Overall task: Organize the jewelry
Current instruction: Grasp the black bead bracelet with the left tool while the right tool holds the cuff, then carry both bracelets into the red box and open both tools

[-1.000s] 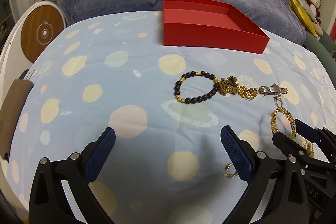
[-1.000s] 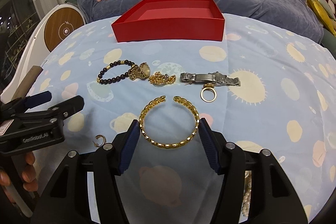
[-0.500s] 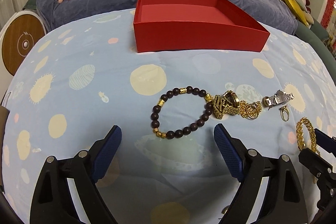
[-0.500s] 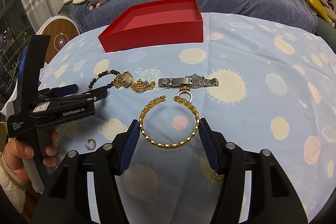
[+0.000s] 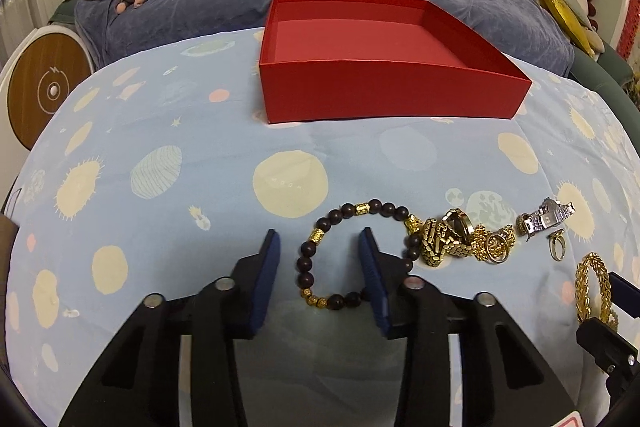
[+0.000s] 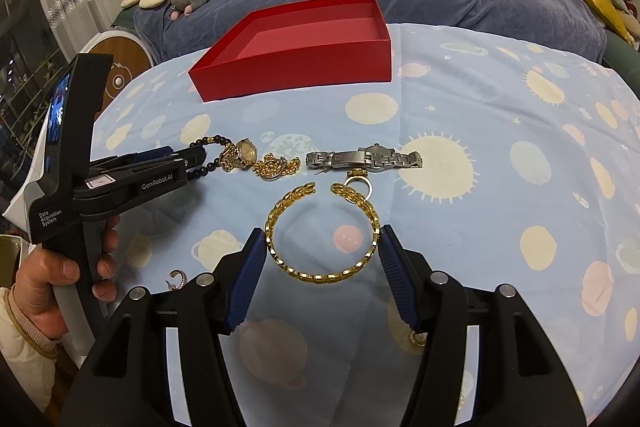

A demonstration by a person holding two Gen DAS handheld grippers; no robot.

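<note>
2 grippers: both low over the blue planet-print cloth [image 5: 160, 131], jewelry spread between them and the box
Left gripper [image 5: 320, 243]: jaws partly closed, straddling the left arc of the beaded bracelet [image 5: 320, 227]; 1 pad sits inside the loop, no squeeze on the beads
Right gripper [image 6: 320, 239]: jaws wide, bracketing the gold bangle [image 6: 320, 231] lying flat, pads just beside its sides
Middle row: gold watch [image 6: 244, 153], gold chain [image 6: 276, 167], silver watch [image 6: 364, 158], gold ring [image 6: 358, 183] touching the bangle's open end
Red box [image 5: 380, 67]: far side, nothing inside
Near left: small hoop earring [image 6: 178, 277] on the cloth
</note>
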